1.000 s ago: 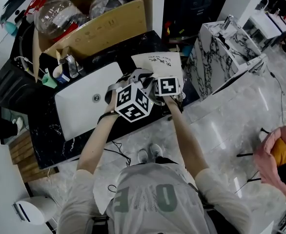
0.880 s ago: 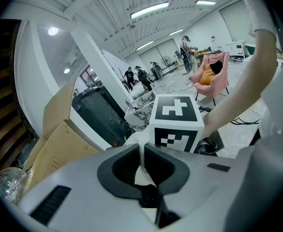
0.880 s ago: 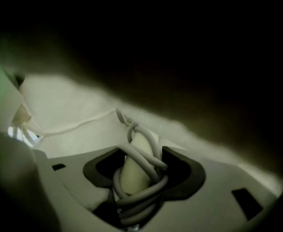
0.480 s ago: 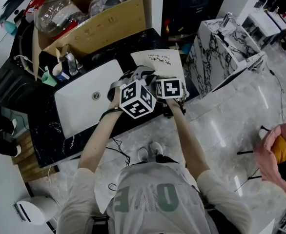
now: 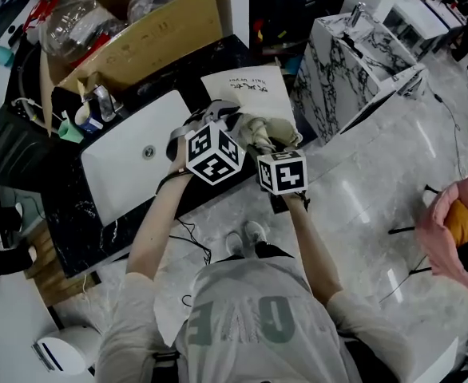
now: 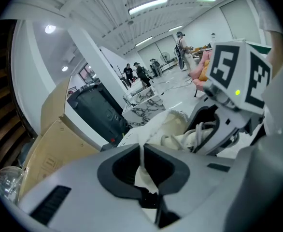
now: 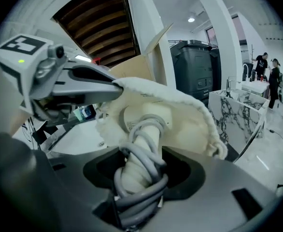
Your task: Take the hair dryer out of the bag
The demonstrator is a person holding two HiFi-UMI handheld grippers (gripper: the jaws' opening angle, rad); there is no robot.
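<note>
Right gripper view: hair dryer handle (image 7: pixel 132 174) fast in right gripper (image 7: pixel 142 166), bag rim (image 6: pixel 142 154) in clenched left gripper (image 6: pixel 144 172).

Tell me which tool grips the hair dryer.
The right tool, clamped round the hair dryer at its cord-wrapped handle; the left tool pinches only cloth of the bag.

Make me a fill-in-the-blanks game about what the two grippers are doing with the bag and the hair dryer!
1. The left gripper pinches the cloth edge of the cream bag, so its jaws are ____.
2. The right gripper grips the hair dryer by its ____, which has the grey cord wound around it.
3. In the head view, the white sink lies on the person's ____ side, next to the left gripper.

Missing words: shut; handle; left
</note>
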